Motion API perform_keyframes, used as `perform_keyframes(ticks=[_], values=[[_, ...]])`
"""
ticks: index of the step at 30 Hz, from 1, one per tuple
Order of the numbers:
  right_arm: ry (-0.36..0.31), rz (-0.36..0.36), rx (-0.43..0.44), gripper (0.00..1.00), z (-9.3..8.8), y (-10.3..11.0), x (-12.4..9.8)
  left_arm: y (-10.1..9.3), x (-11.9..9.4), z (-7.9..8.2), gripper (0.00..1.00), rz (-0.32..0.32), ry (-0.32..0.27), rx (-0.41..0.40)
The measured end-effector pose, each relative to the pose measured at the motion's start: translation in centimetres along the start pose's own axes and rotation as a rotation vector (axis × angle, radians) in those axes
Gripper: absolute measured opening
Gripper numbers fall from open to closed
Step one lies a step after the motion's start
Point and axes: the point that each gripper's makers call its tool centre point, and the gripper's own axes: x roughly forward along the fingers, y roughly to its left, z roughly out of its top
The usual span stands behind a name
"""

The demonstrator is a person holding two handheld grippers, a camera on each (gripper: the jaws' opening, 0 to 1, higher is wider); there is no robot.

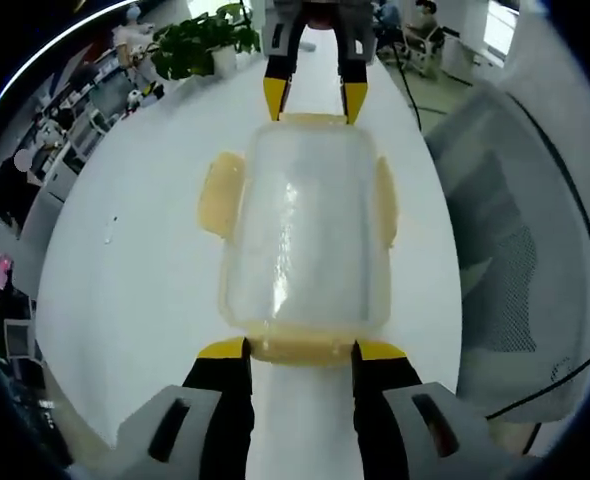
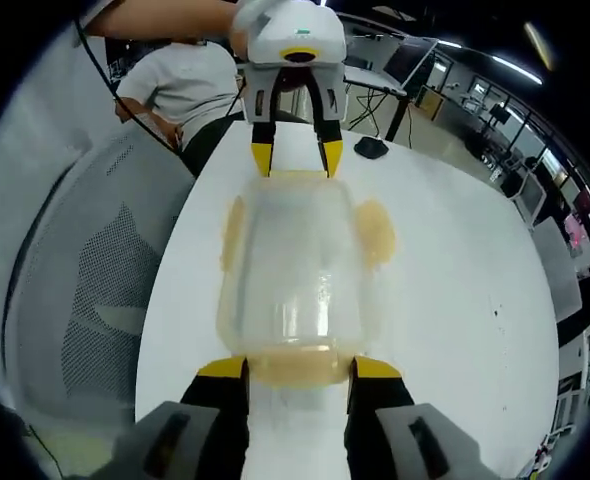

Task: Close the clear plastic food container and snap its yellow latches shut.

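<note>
A clear plastic container (image 1: 305, 230) with its lid on lies lengthwise on the white table (image 1: 135, 300). Its side yellow latches (image 1: 220, 195) flare outward. My left gripper (image 1: 302, 350) is open, jaws straddling the near end latch (image 1: 300, 352). At the far end the right gripper (image 1: 315, 100) straddles the opposite latch. In the right gripper view the container (image 2: 295, 270) runs away from my open right gripper (image 2: 299, 368), whose jaws flank the end latch (image 2: 297, 366). The left gripper (image 2: 297, 160) faces it at the far end. Whether the end latches are snapped down cannot be told.
A grey mesh chair (image 1: 505, 260) stands along one side of the table (image 2: 455, 330), seen also as the chair (image 2: 105, 300). A potted plant (image 1: 200, 45) sits at the far end. A person (image 2: 190, 85) stands behind the left gripper. A small black object (image 2: 372, 148) lies on the table.
</note>
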Motion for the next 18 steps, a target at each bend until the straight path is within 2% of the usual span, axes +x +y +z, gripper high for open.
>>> perform_keyframes(ticks=[18], values=[[0.002,0.000,0.014,0.34,-3.2,-0.7,-1.0,0.6,1.8,2.8,0.36,-0.007,-0.015,0.005]])
